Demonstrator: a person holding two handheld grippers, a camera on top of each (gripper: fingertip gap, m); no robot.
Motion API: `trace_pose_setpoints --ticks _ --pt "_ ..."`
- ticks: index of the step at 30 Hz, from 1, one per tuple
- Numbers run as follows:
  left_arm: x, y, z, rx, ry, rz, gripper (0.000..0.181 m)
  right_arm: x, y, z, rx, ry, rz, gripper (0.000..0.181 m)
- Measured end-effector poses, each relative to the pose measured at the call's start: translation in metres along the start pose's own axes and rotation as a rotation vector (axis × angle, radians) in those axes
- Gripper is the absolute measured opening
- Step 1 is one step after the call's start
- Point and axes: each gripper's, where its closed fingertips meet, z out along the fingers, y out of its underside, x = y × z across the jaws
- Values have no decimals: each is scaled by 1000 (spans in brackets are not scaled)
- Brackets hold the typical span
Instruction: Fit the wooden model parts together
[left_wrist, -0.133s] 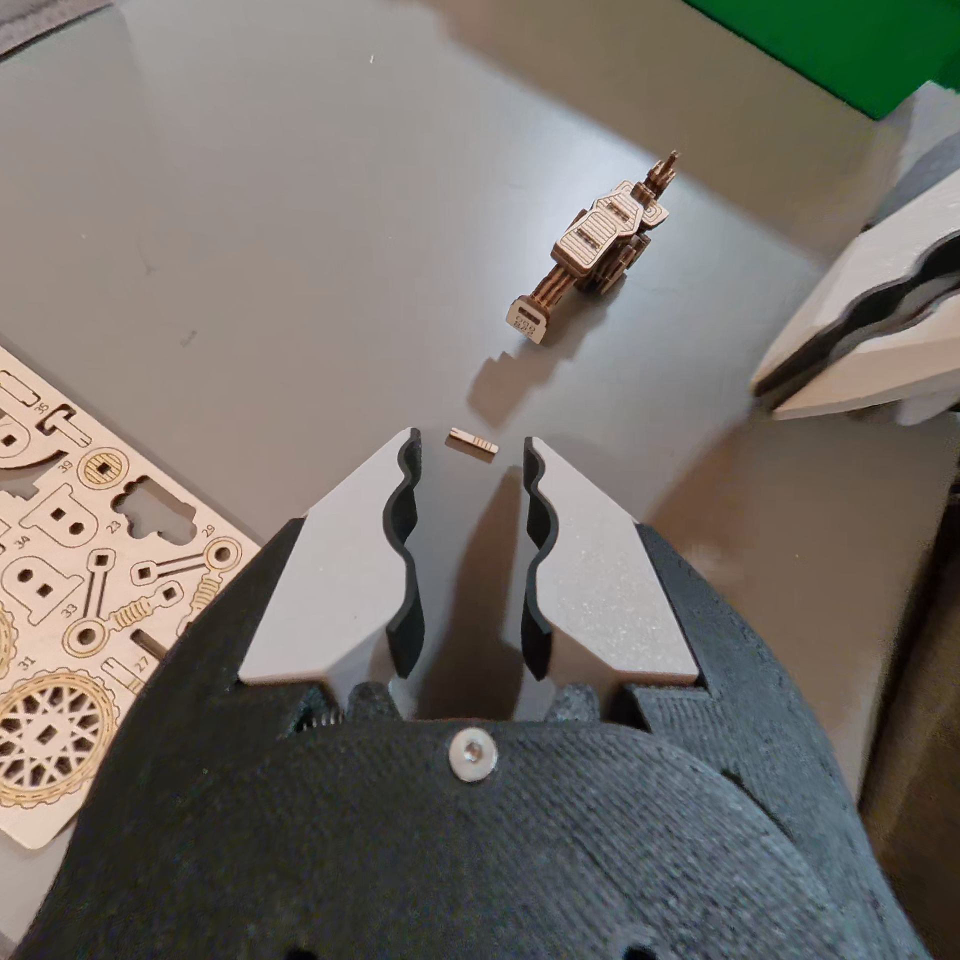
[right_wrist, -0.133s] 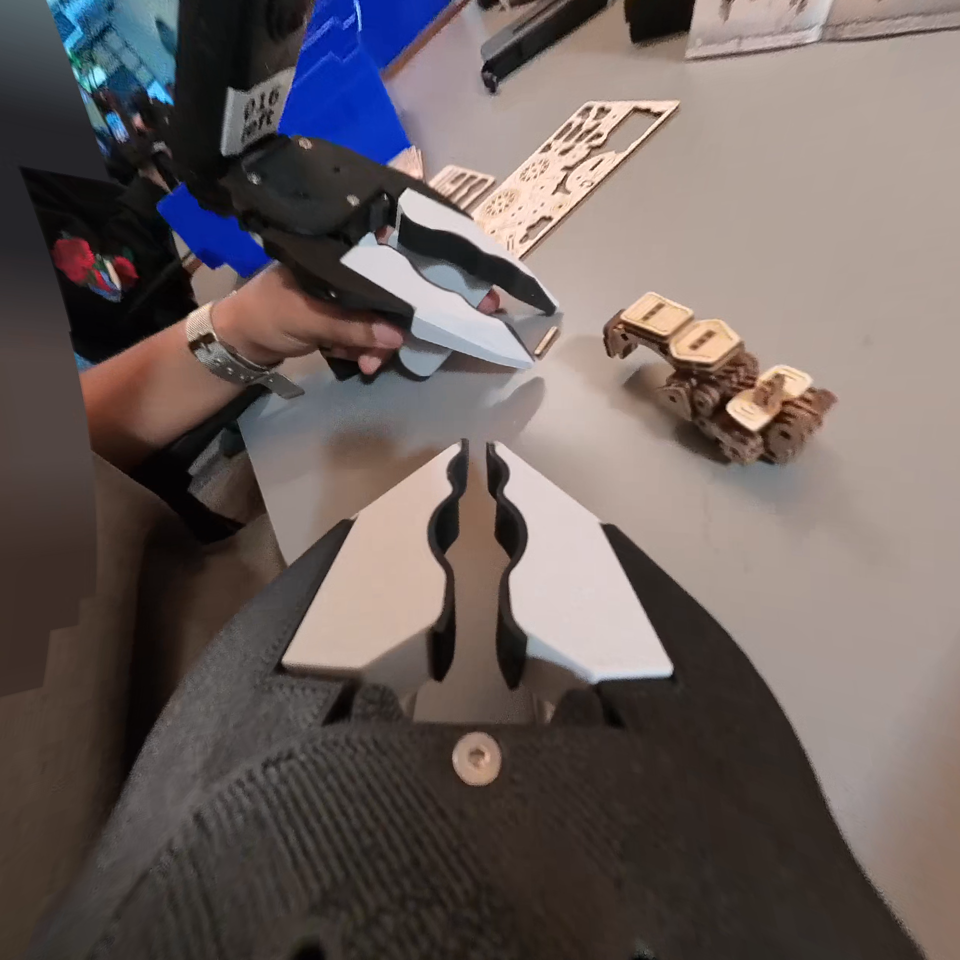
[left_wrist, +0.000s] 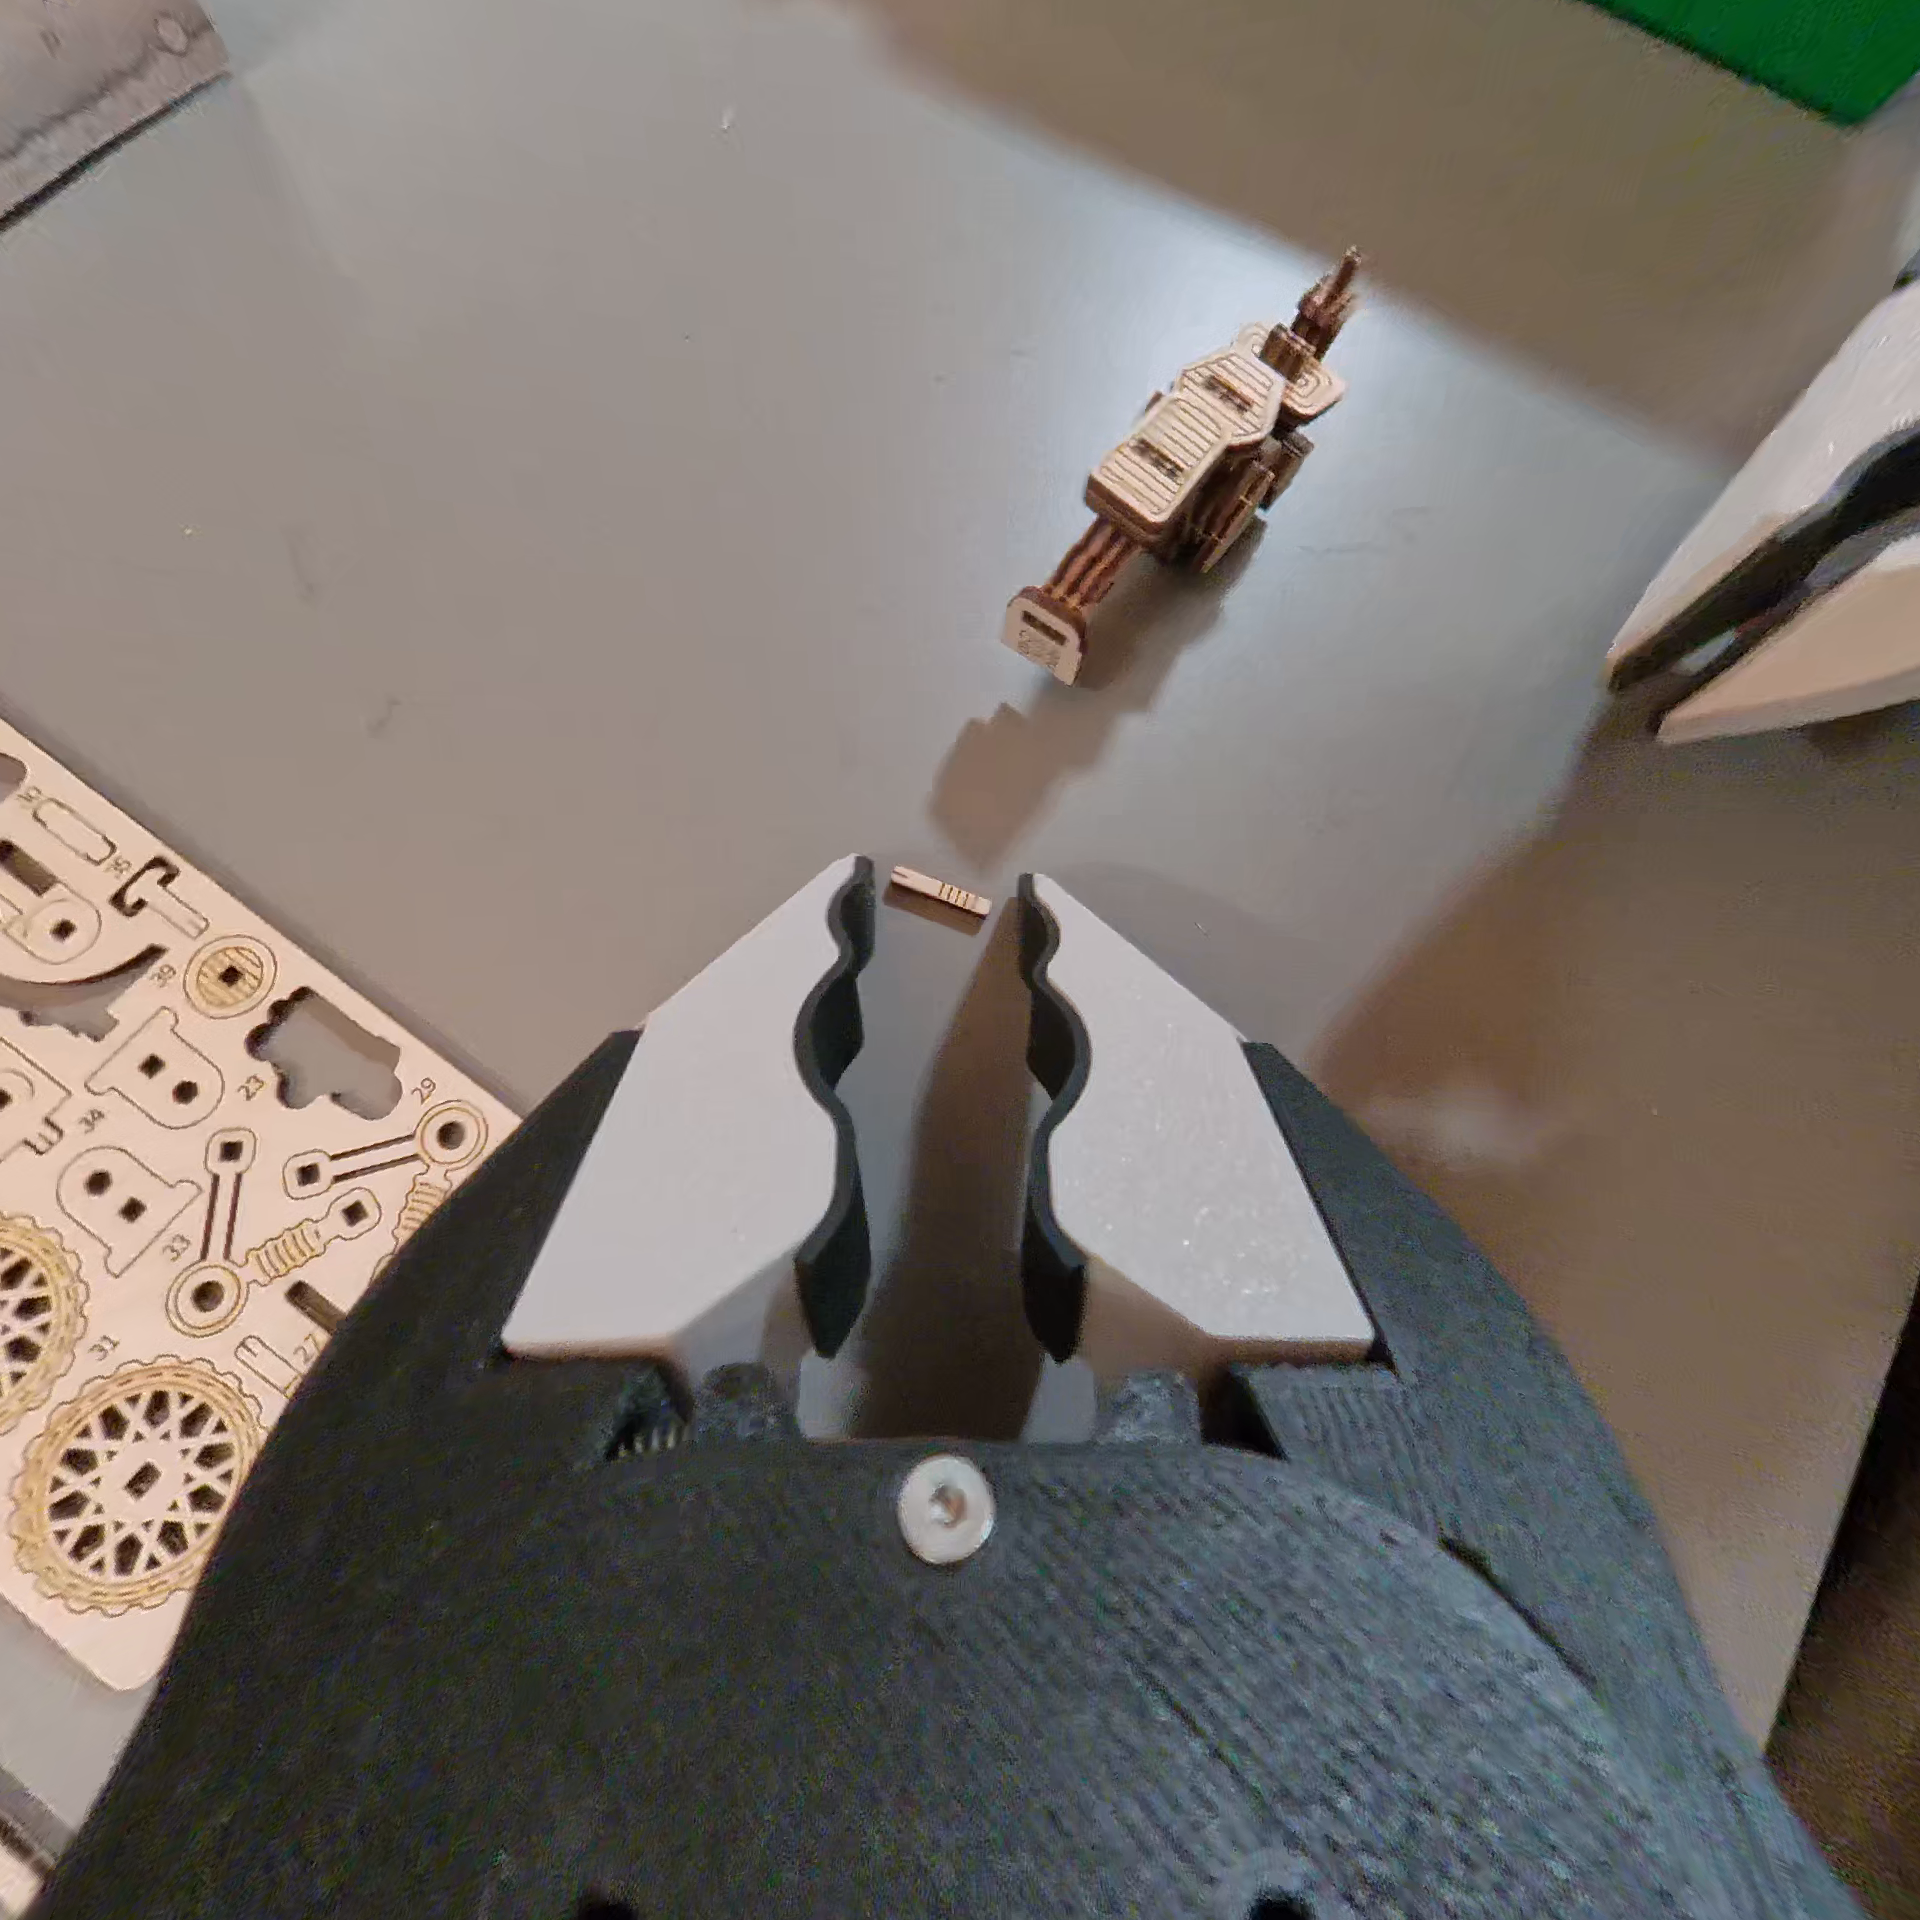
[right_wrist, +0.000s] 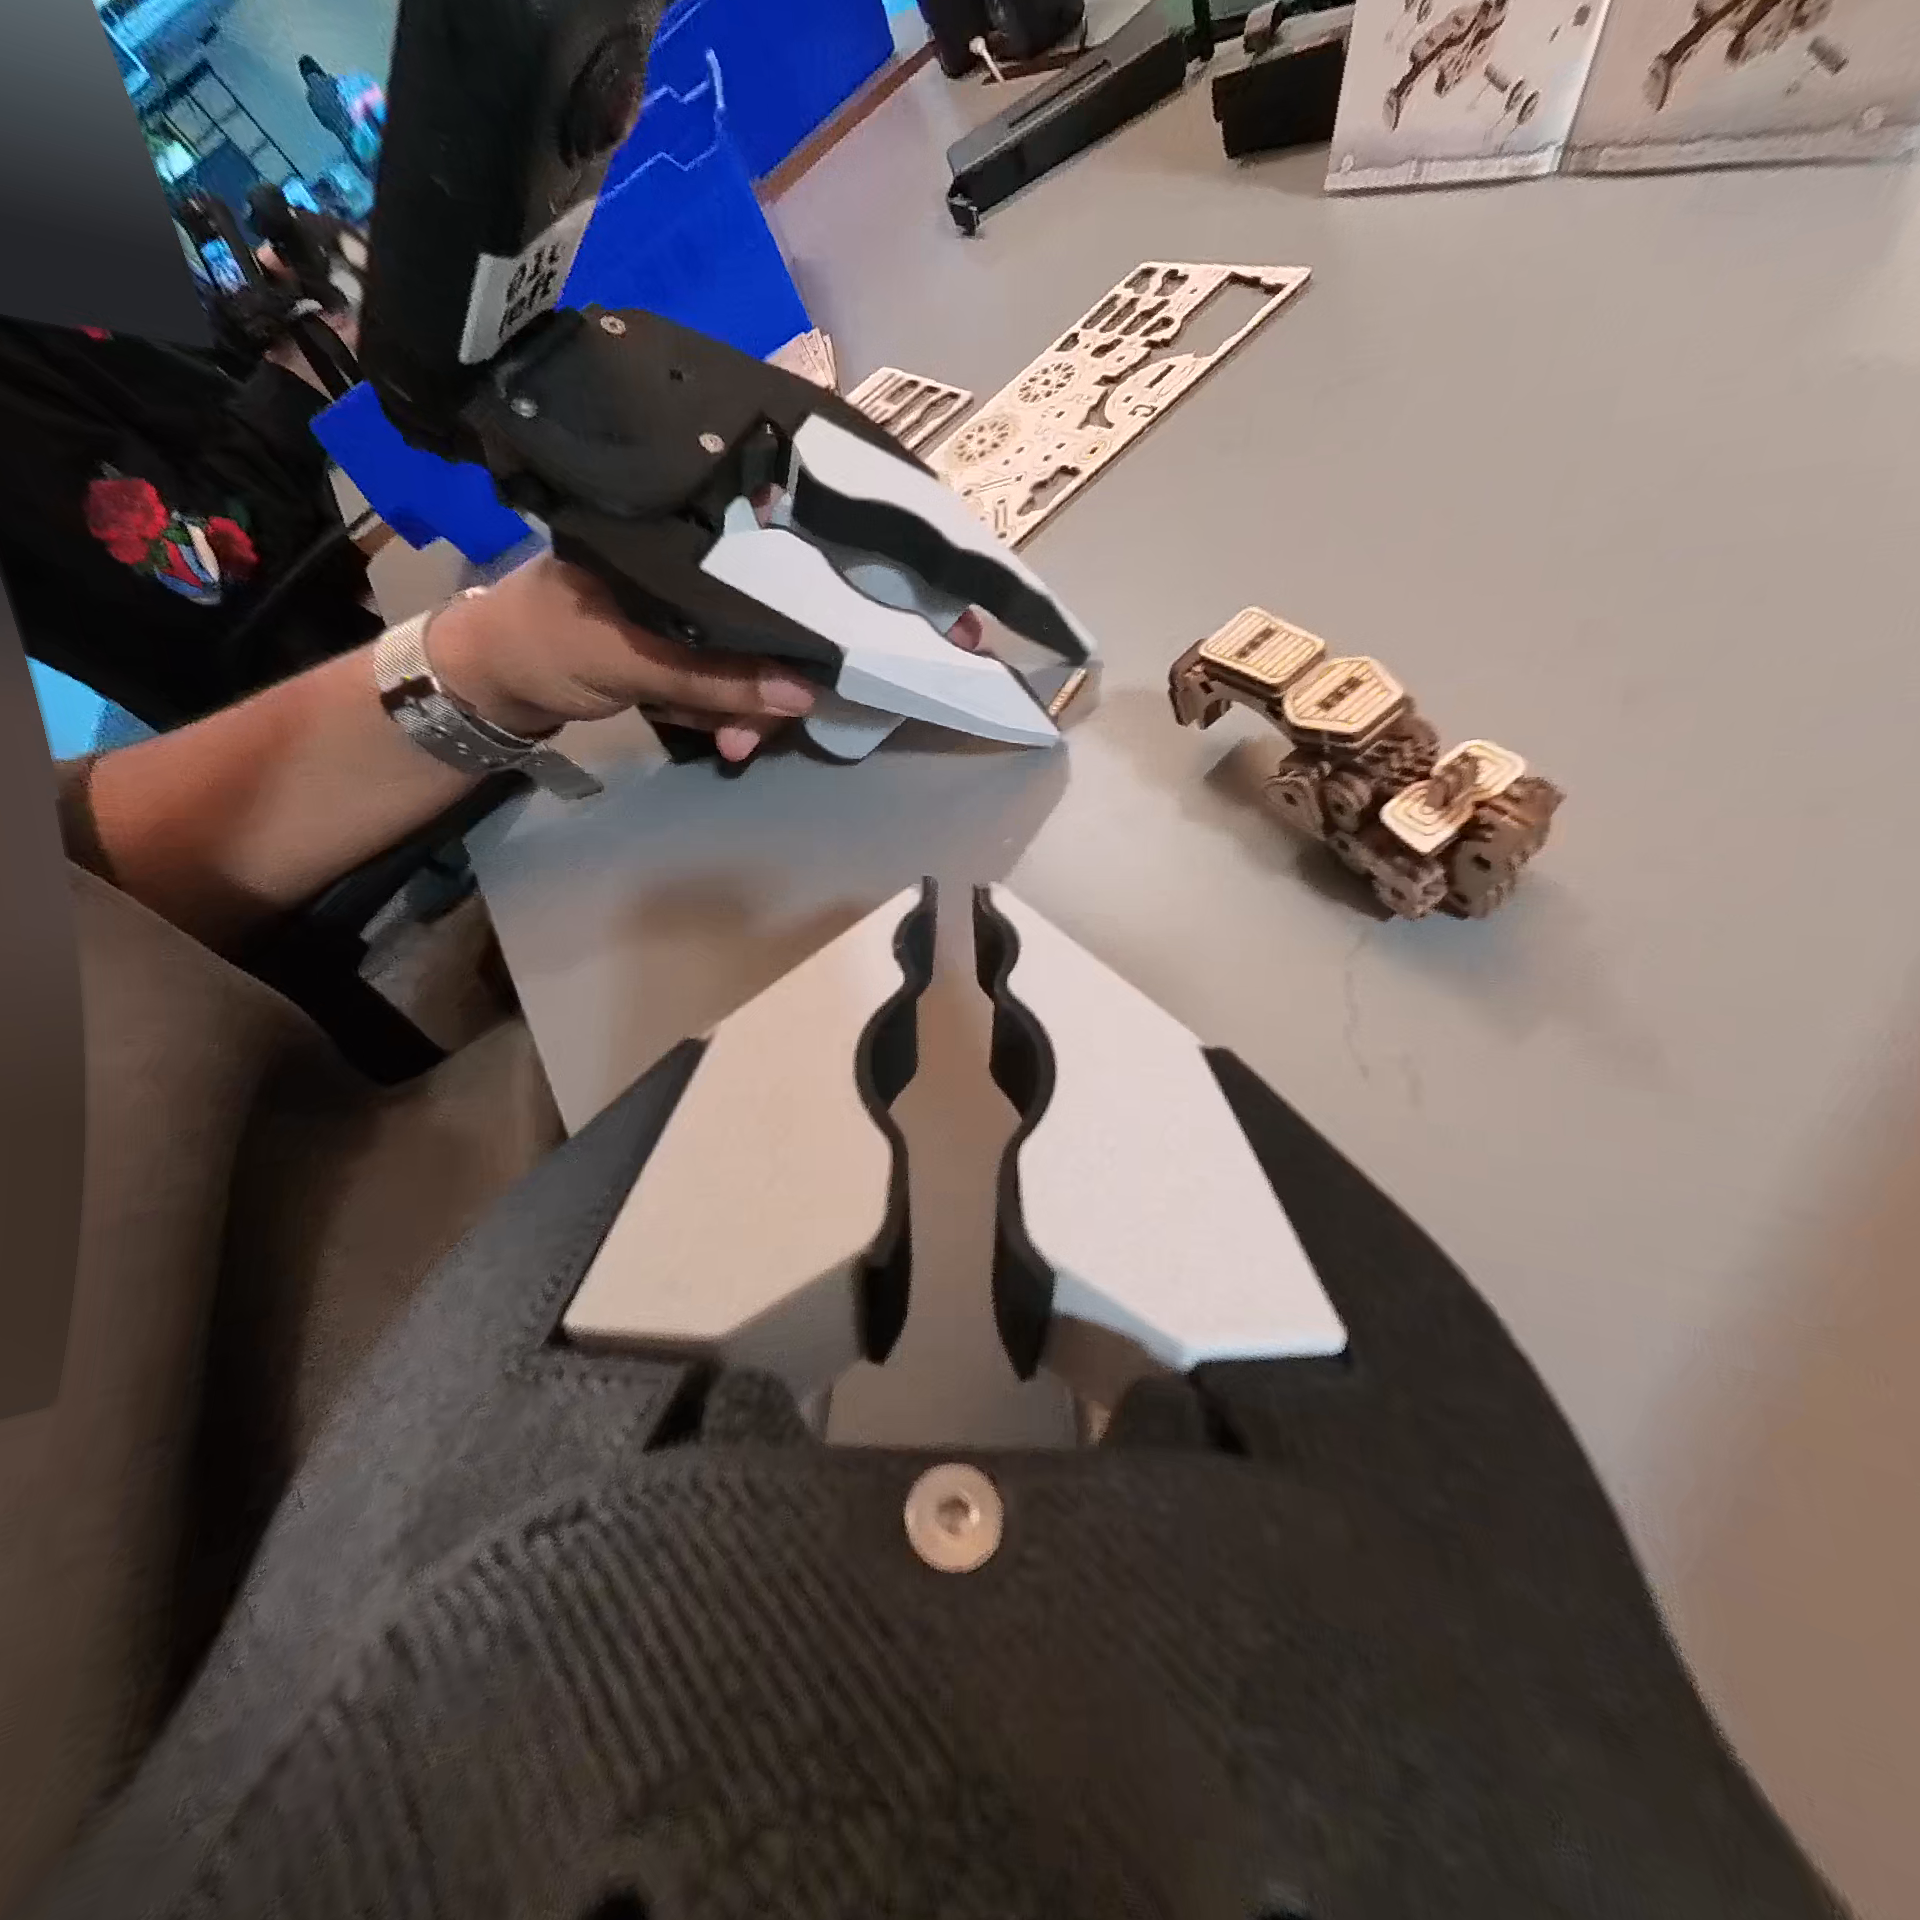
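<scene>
A small flat wooden piece (left_wrist: 935, 900) lies on the grey table (left_wrist: 520, 468). My left gripper (left_wrist: 943, 881) is open, with one fingertip on each side of the piece, low over the table. It also shows in the right wrist view (right_wrist: 1065, 694). The part-built wooden model (left_wrist: 1195, 468) stands further off; it also shows in the right wrist view (right_wrist: 1371, 769). My right gripper (right_wrist: 954, 891) is open by only a narrow gap and holds nothing. It hovers near the table's edge, to the right of the model (left_wrist: 1766, 582).
A laser-cut sheet of wooden parts (left_wrist: 156, 1195) lies left of my left gripper, and shows beyond it in the right wrist view (right_wrist: 1122, 384). A smaller sheet (right_wrist: 914, 400), a blue board (right_wrist: 665, 239), black bars (right_wrist: 1060, 114) and printed sheets (right_wrist: 1610, 83) stand further back. A person's hand (right_wrist: 582, 665) holds the left gripper. About 11 cm separates my left fingertips from my right.
The left gripper's jaws have narrowed a little around the small piece. The right gripper and the model have hardly moved.
</scene>
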Motion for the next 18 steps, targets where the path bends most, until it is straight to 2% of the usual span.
trace_pose_setpoints --ticks 5,11,18 --pt "10 1 1 -9 -50 146 4 0 1 -9 -5 14 -47 5" --pt "11 1 1 1 -148 268 0 5 -11 -23 48 64 -82 4" --pt "10 -3 -5 39 -127 220 0 12 -9 -24 26 155 -205 2"
